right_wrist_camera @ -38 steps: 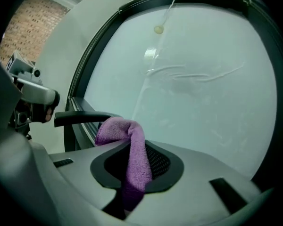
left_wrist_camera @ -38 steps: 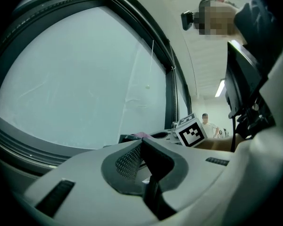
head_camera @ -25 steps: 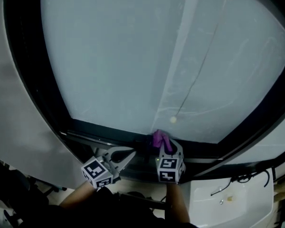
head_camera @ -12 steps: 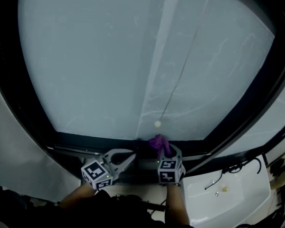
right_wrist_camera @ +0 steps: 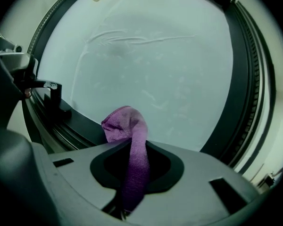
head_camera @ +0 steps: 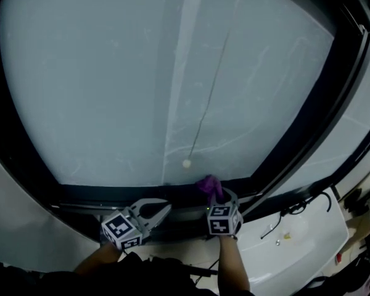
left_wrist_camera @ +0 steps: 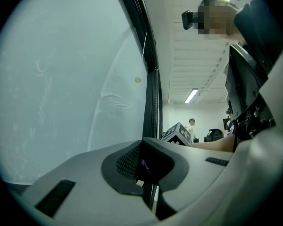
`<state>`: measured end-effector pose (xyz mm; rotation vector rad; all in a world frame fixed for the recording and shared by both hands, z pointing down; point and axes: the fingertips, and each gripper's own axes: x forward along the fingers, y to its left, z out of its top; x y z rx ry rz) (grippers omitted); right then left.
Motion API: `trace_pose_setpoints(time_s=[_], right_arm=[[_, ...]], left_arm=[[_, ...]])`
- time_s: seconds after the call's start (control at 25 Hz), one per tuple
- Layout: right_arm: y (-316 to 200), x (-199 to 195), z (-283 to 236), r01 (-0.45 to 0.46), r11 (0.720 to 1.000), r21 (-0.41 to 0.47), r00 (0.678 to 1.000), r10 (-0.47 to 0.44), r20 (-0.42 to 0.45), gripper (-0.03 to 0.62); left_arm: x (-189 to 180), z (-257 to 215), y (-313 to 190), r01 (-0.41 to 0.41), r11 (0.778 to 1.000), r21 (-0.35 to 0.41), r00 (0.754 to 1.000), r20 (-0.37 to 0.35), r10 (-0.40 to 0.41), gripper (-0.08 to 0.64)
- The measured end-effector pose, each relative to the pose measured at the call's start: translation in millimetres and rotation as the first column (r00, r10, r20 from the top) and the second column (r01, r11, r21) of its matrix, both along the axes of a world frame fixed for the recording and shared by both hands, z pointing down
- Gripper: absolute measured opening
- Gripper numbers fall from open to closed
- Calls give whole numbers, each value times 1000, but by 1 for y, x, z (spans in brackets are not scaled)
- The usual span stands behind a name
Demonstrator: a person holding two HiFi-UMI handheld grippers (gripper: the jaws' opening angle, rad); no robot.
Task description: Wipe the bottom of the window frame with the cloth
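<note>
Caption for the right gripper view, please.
Right tool shut on the purple cloth, its bunched end poised by the window frame's dark bottom rail.

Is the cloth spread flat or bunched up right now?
Bunched: the purple cloth is a crumpled wad pinched by the right gripper.

Purple cloth (head_camera: 207,184) against dark window frame (head_camera: 111,195) bottom

Right gripper (head_camera: 218,196) upright, pointed forward, jaws clamped on cloth (head_camera: 206,183). Left gripper (head_camera: 165,206) near it, angled toward right, jaws together, nothing between. Left forearm (head_camera: 94,262), right forearm (head_camera: 233,265) low, reaching forward.
</note>
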<state>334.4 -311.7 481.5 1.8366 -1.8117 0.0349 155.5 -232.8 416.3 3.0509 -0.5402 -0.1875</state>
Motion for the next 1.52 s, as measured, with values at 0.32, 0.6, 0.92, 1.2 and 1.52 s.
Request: trace_pose_setpoints(time_s=[0.32, 0.6, 0.92, 1.2, 1.52], right_arm=[[-1, 41, 3, -74, 997, -6, 997, 73, -33, 67], [0, 71, 4, -125, 992, 0, 991, 125, -37, 67], [-2, 99, 3, -172, 985, 0, 984, 172, -46, 67], [-2, 126, 6, -227, 974, -15, 972, 226, -58, 67], [-4, 150, 8, -285, 958, -23, 957, 283, -70, 67]], left_arm=[[10, -1, 1, -25, 1000, -9, 1000, 6, 26, -8], [11, -1, -2, -34, 999, -2, 999, -2, 34, -8], [11, -3, -2, -38, 999, -2, 999, 12, 38, -8], [12, -3, -1, -7, 1000, -9, 999, 41, 8, -8], [9, 0, -5, -4, 1000, -17, 999, 38, 4, -8]])
